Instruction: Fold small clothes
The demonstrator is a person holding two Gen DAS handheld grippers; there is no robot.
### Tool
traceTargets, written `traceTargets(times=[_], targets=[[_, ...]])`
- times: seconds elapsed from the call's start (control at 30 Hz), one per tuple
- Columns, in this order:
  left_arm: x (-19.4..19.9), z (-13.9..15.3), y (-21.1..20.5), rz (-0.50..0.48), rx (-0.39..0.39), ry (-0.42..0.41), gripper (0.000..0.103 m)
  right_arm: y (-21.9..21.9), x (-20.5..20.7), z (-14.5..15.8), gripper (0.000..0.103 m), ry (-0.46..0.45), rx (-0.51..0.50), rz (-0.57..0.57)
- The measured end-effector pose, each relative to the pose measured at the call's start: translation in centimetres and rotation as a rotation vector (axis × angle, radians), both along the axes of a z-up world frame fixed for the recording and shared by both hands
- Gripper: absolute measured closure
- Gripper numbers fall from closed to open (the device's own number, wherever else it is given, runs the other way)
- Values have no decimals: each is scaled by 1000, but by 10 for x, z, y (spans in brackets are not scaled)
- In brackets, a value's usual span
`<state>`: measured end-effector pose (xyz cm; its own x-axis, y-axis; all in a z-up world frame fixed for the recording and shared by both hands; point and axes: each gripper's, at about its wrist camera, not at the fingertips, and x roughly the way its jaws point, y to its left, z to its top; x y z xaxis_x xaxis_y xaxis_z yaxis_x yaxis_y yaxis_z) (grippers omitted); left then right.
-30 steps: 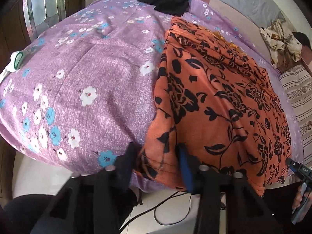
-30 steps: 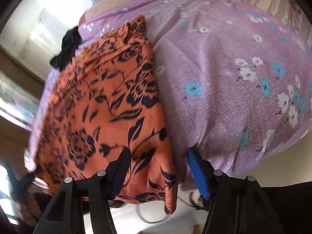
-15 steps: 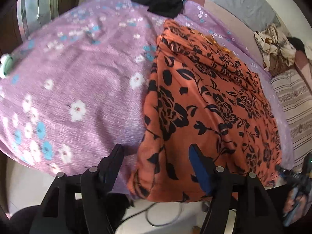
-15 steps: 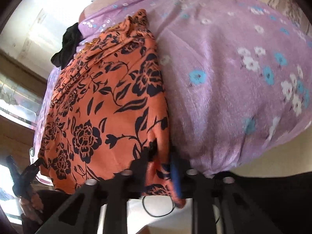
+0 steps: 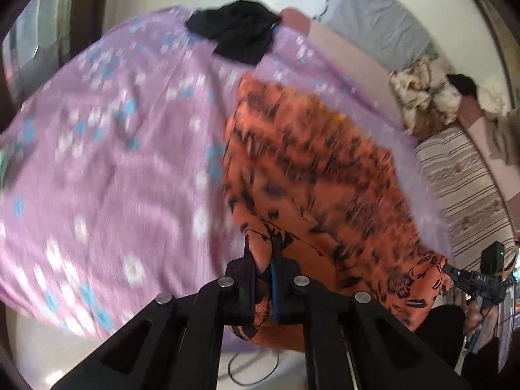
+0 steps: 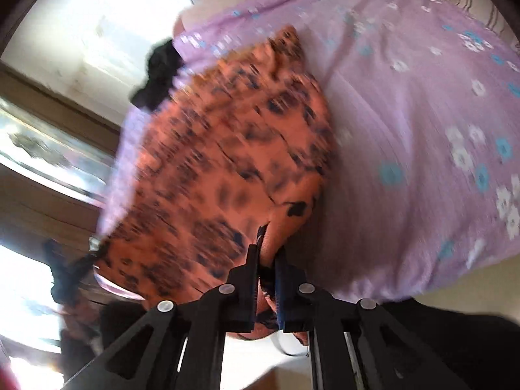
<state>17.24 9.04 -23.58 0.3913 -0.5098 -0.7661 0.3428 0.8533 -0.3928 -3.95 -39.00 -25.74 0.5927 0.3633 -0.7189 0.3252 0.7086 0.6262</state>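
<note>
An orange garment with a black flower print (image 5: 318,175) (image 6: 227,162) lies spread on a purple flowered bedsheet (image 5: 113,162) (image 6: 406,113). My left gripper (image 5: 264,253) is shut on the garment's near left corner, with cloth bunched between its jaws. Shut on the near right corner is my right gripper (image 6: 267,253), which also shows far right in the left wrist view (image 5: 455,273). Both near corners are lifted off the bed. Both views are blurred by motion.
A black garment (image 5: 237,32) (image 6: 159,74) lies at the far edge of the bed. A striped pillow (image 5: 461,195) and crumpled cloths (image 5: 422,94) sit to the right. A cable (image 5: 253,367) lies on the floor below the bed's near edge.
Both grippers closed on the garment's near corners and rose, lifting that edge off the bed. The left jaws opened wide around the corner half a second ago, then shut.
</note>
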Motion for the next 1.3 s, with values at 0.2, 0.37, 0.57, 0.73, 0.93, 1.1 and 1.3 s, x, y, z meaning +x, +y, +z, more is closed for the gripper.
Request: traceTargets(times=[0.2, 0.37, 0.57, 0.73, 0.93, 1.1, 1.3], targets=[[99, 60, -36, -28, -21, -62, 96, -49, 77, 50, 94, -155, 60, -87], [218, 43, -93, 43, 41, -48, 95, -102, 186, 40, 94, -182, 46, -236], [312, -62, -136, 171, 118, 93, 91, -154, 285, -43, 85, -91, 95, -433], [300, -49, -107, 262, -60, -21, 86, -179, 273, -62, 78, -97, 56, -475], [226, 18, -68, 480, -73, -206, 41, -135, 268, 2, 78, -197, -129, -337], [153, 4, -102, 366, 149, -133, 35, -52, 294, -11, 78, -16, -250, -83], [166, -64, -121, 330, 258, 34, 35, -40, 368, -42, 80, 114, -522, -32]])
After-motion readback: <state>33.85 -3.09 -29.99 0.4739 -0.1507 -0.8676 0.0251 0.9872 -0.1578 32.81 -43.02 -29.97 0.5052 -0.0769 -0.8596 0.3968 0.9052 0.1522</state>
